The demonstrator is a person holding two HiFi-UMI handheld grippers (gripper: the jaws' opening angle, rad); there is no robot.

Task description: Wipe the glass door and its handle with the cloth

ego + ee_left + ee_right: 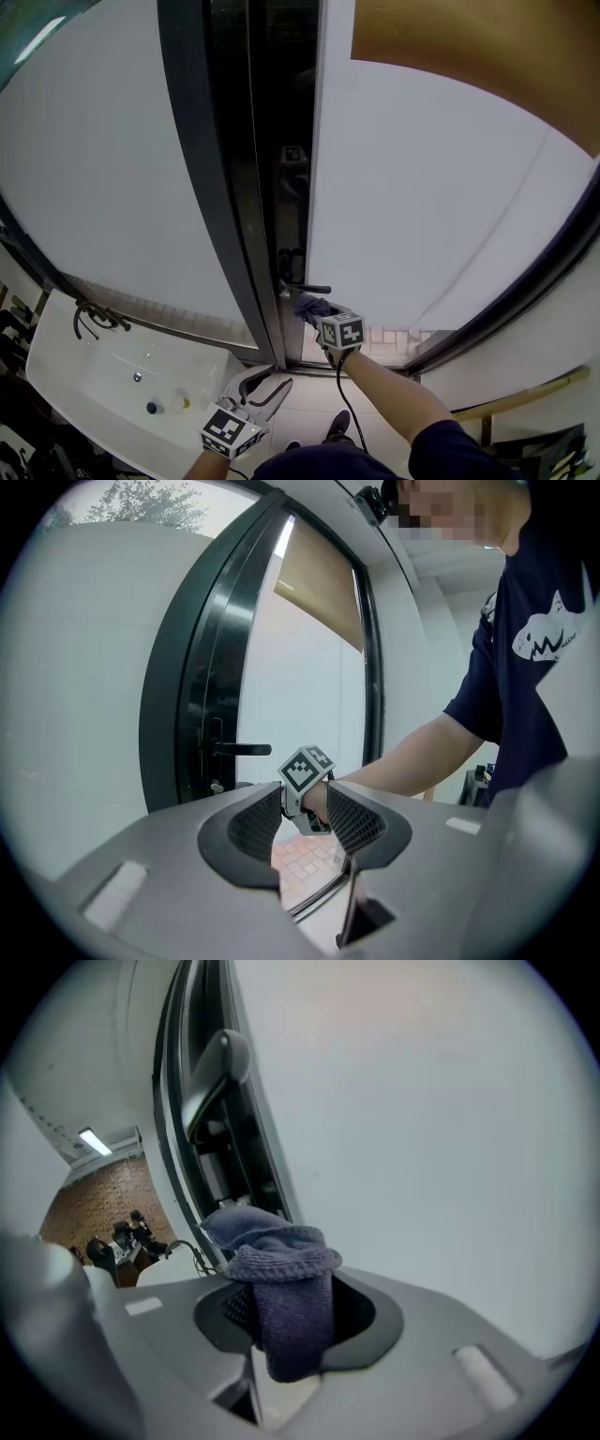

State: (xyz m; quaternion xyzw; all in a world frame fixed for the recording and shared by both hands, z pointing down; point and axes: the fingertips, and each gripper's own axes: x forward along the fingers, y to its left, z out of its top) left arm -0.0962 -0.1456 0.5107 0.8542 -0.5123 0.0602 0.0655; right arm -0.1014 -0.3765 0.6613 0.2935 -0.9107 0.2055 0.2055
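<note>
The right gripper (312,307) is clamped on the purple knitted cloth (308,304), which in the head view sits at 5 o'clock of the door handle (307,288); whether cloth and handle or glass touch is too small to tell there. The right gripper view shows the right gripper (285,1314) with its jaws closed on the cloth (279,1297), the bunched top spilling over them and hiding the pads; the lever handle (216,1072) stands at 11 o'clock, apart from the cloth, with the frosted glass door (431,1129) filling the right.

The left gripper (266,387) hangs low at 7 o'clock of the head view, well apart from the door; its own view shows the left gripper (305,823) with jaws apart, framing only the right one's marker cube (306,766) far off. This view alone shows the handle (240,750) side-on and the person's forearm (422,761).

Only the head view shows a white washbasin (89,384) at 8 o'clock, cut off by the frame edge; the dark door frame (230,187) runs from 12 to 6 o'clock.
</note>
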